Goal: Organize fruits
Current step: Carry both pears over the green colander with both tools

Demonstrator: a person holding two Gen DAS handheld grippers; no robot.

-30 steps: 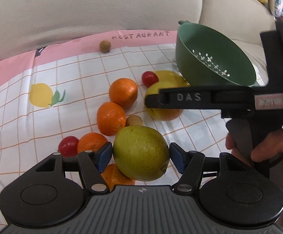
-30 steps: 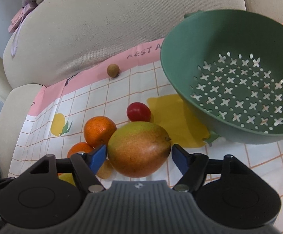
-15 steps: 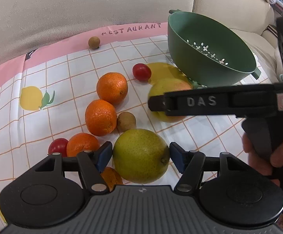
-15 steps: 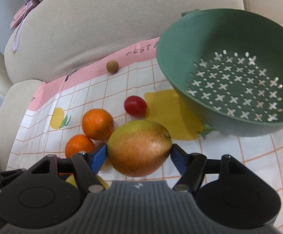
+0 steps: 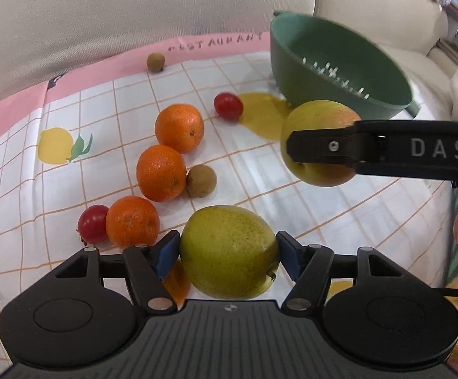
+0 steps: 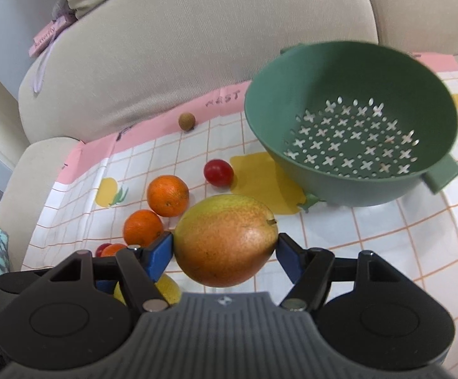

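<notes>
Both grippers are holding a pear each above the fruit-strewn cloth.

The left gripper (image 5: 228, 254) is clamping a green pear (image 5: 229, 252) between its blue pads, hovering low over the checked cloth (image 5: 260, 183). The right gripper (image 6: 224, 254) is gripping a red-blushed pear (image 6: 225, 240), reaching in from the right toward the green colander (image 6: 352, 126), which is sitting tilted and open near the cloth's pink far edge. Oranges (image 5: 161, 172), cherry tomatoes (image 5: 228, 105) and a small brown fruit (image 5: 201, 180) are lying to the left, leaving bare cloth between pears and colander.
</notes>
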